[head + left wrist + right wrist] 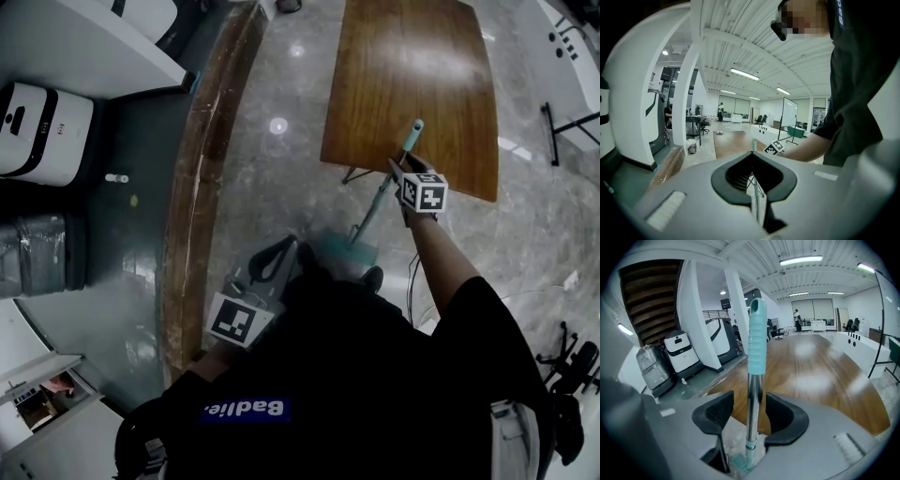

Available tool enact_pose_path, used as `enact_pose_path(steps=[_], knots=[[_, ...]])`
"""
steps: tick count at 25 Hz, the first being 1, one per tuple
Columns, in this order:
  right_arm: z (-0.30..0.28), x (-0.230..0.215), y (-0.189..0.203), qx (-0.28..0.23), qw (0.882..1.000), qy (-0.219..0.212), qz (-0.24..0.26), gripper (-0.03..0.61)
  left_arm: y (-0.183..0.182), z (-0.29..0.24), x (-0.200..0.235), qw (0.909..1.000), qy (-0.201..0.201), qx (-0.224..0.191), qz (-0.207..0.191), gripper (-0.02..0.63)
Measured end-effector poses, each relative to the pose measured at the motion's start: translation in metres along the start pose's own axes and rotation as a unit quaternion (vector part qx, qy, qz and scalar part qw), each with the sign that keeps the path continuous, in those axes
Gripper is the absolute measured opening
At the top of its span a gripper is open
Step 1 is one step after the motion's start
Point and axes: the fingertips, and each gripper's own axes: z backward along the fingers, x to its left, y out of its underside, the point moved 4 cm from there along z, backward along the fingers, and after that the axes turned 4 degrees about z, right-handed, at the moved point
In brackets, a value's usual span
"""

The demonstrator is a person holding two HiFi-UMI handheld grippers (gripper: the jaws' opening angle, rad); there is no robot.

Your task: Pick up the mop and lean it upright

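Right gripper (749,405) jaws stand spread around the mop (756,338) handle without pinching; the mop apparently leans on the wooden bench (825,376). Left gripper (752,160) is pressed together, empty.

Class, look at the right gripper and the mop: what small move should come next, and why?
Probably draw the right gripper gently back off the mop. Its jaws stand apart around the pole without pressing it, and the mop looks upright, head on the floor, leaning toward the wooden table.

Wooden table (412,84) on glossy stone floor (272,187), long wooden curb (199,187), white machine (42,131)
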Motion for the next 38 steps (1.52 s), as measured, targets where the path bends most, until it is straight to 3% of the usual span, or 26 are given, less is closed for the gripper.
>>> enact_pose_path(steps=[13, 16, 19, 24, 32, 38], knots=[[-0.026, -0.011, 0.006, 0.013, 1.000, 0.018, -0.016, 0.216, 0.006, 0.018, 0.013, 0.9997, -0.022, 0.012, 0.000, 0.019], [-0.028, -0.011, 0.004, 0.009, 1.000, 0.022, -0.015, 0.187, 0.007, 0.021, 0.014, 0.9996, -0.025, 0.014, -0.001, 0.019], [-0.026, -0.009, 0.001, -0.001, 1.000, 0.024, -0.013, 0.113, 0.007, 0.022, 0.015, 0.9996, -0.025, 0.014, -0.003, 0.018], [-0.022, -0.002, 0.000, -0.004, 1.000, 0.025, -0.016, 0.101, 0.007, 0.022, 0.016, 0.9997, -0.022, 0.013, 0.000, 0.018], [-0.013, 0.015, 0.007, -0.006, 0.999, -0.013, -0.052, 0.099, 0.005, 0.019, 0.008, 0.9999, -0.016, 0.003, -0.006, 0.018], [0.000, 0.034, 0.010, 0.008, 0.998, -0.042, -0.044, 0.101, 0.003, 0.015, -0.001, 0.9999, -0.006, -0.003, -0.009, 0.018]])
